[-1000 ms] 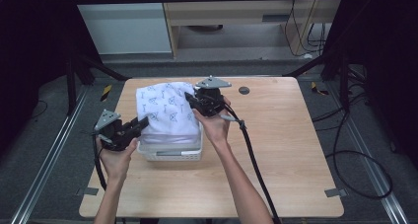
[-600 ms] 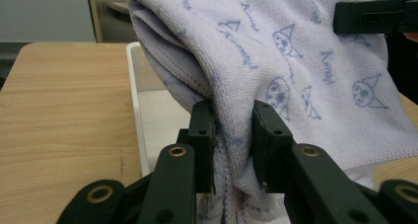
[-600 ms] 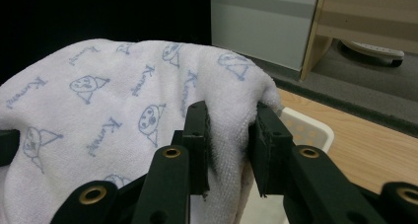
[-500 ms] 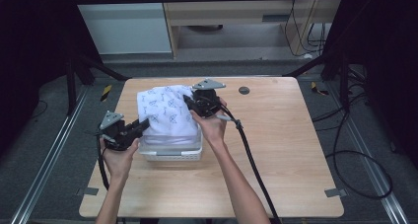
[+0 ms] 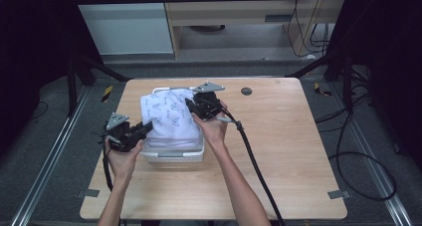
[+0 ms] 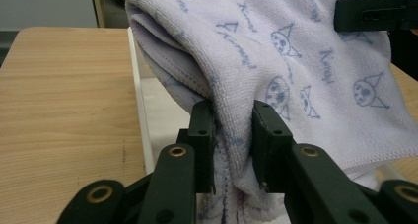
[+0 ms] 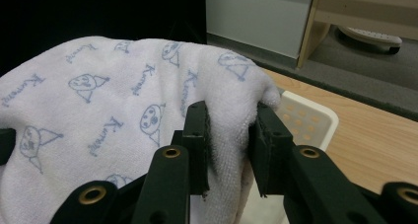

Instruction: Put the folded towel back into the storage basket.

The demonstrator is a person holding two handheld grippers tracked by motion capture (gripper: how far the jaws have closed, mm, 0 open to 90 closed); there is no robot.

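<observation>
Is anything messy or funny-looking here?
A little: the white towel with blue cartoon prints bulges in a bunched heap above the white plastic basket, pinched by the left gripper and right gripper. Nothing looks spilled or broken.

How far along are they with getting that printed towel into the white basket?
Done: the towel is folded and gripped at two ends, the left gripper and right gripper both shut on it. In hand: it hangs over the white basket, its lower part seemingly already inside. Left: lower it fully, then open both grippers.
</observation>
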